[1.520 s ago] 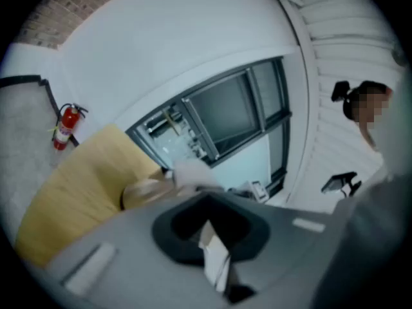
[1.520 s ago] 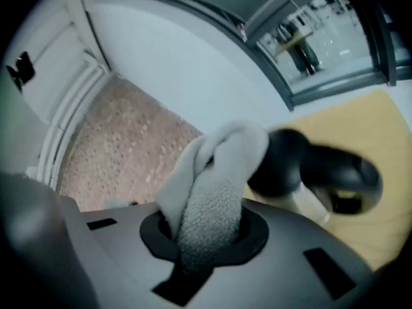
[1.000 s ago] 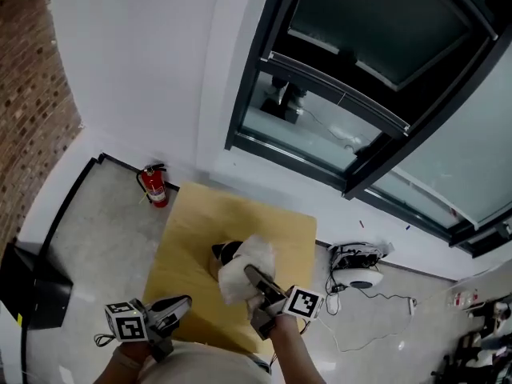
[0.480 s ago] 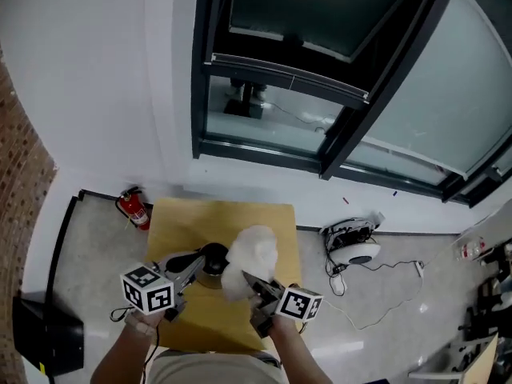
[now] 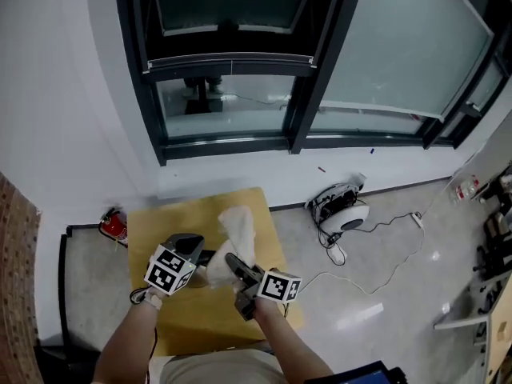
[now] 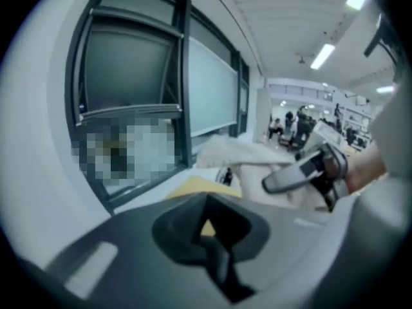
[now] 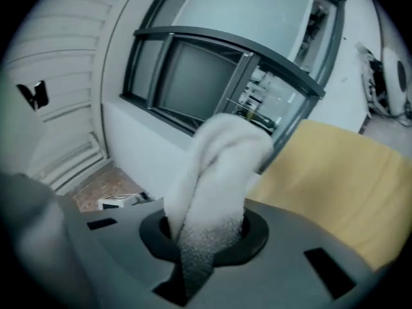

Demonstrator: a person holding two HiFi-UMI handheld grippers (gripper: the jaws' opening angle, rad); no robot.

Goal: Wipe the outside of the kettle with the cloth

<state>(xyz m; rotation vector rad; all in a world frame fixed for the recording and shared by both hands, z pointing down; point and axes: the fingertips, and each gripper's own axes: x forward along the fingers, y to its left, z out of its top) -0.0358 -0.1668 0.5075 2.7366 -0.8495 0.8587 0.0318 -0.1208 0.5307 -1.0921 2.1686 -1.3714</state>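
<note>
Right tongs: clenched on the cloth, which stands out of the jaws in a thick white bunch
Left tongs: jaws drawn together on nothing; only a chink of the yellow surface shows through them
Kettle: only a dark sliver of it shows in the head view, on the surface between your two tongs and right against the cloth's lower end; neither gripper view shows it
Which way it lies: to the left of your right tongs and slightly ahead of them, with your left tongs close on its other side
Cloth's long axis: it runs away from you, from the right tongs toward the window, so most of the bunch reaches past the kettle, not across it
Nearer hand: both are near, but the right one carries the cloth, so the wipe is its job
Next move, as I judge it: swing the bunch leftward and lay it flat on the kettle's side
</note>
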